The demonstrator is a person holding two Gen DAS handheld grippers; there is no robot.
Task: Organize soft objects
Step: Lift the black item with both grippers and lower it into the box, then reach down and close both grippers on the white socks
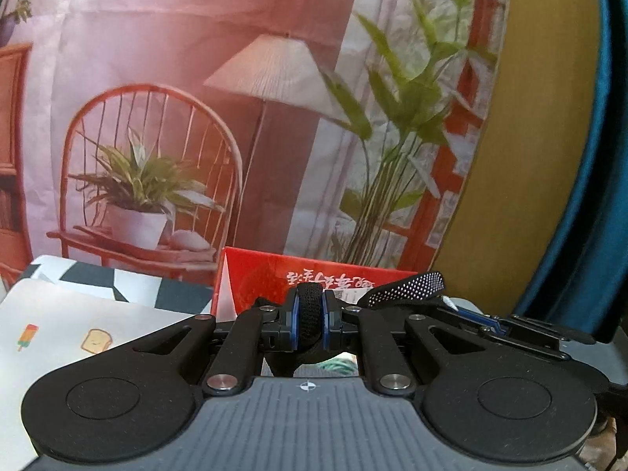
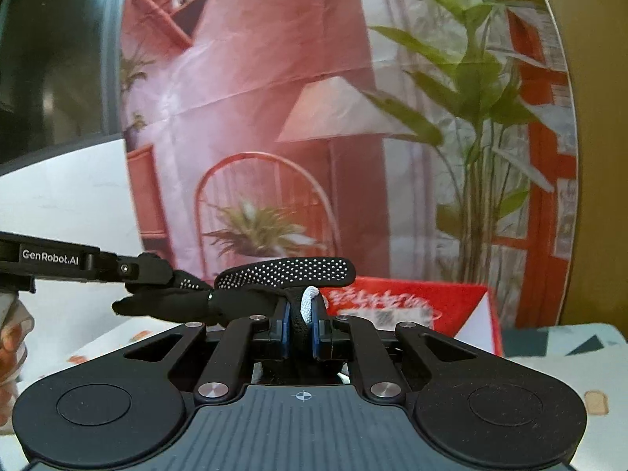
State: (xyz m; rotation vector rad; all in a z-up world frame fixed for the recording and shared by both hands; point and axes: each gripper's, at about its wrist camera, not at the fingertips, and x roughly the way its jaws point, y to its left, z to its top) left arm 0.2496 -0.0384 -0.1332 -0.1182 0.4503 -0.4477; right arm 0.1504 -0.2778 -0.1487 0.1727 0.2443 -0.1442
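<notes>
A black sock with white grip dots hangs stretched between both grippers, lifted off the surface. My left gripper is shut on one end of it, black knit fabric pinched between the blue pads, and the dotted part trails to the right. My right gripper is shut on the other end, with a white patch showing between its pads. In the right wrist view the left gripper enters from the left and grips the sock's far end.
A red box with white lettering stands just behind the grippers. A printed backdrop with a chair, lamp and plants fills the back. Patterned cloths cover the surface. A hand shows at the left edge.
</notes>
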